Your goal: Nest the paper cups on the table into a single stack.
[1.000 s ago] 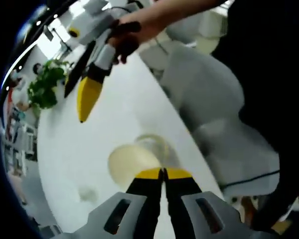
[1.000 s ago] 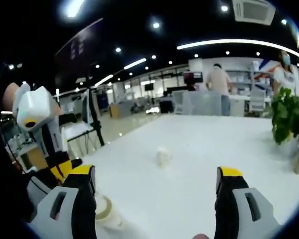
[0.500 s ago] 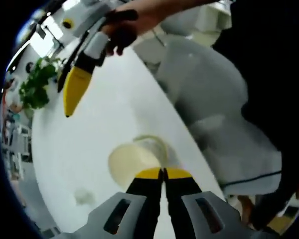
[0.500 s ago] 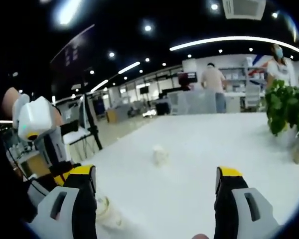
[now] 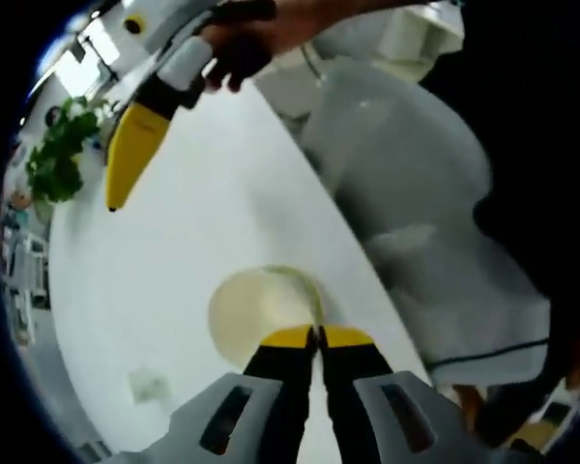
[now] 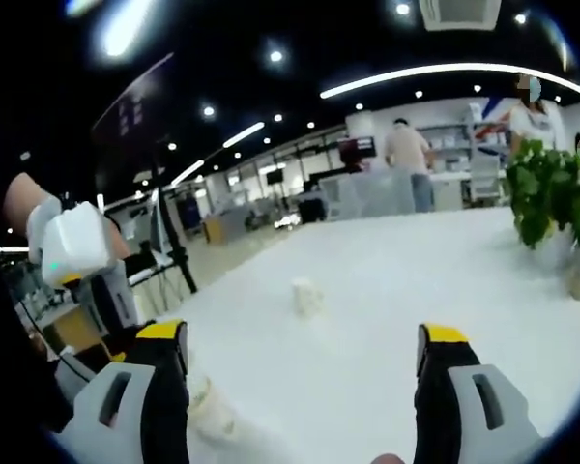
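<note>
Left hand-held gripper [image 5: 317,335] pinched on rim of paper cup [image 5: 256,314], near edge of white surface [image 5: 174,251]. Right hand-held gripper [image 6: 304,338] spread wide, empty. Second cup [image 6: 304,297] far out on surface, potted plant [image 6: 551,198] at right.

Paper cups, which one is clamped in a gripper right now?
The near paper cup, pinched at its rim by the shut left gripper. The far paper cup stands alone mid-table, beyond the open right gripper.
</note>
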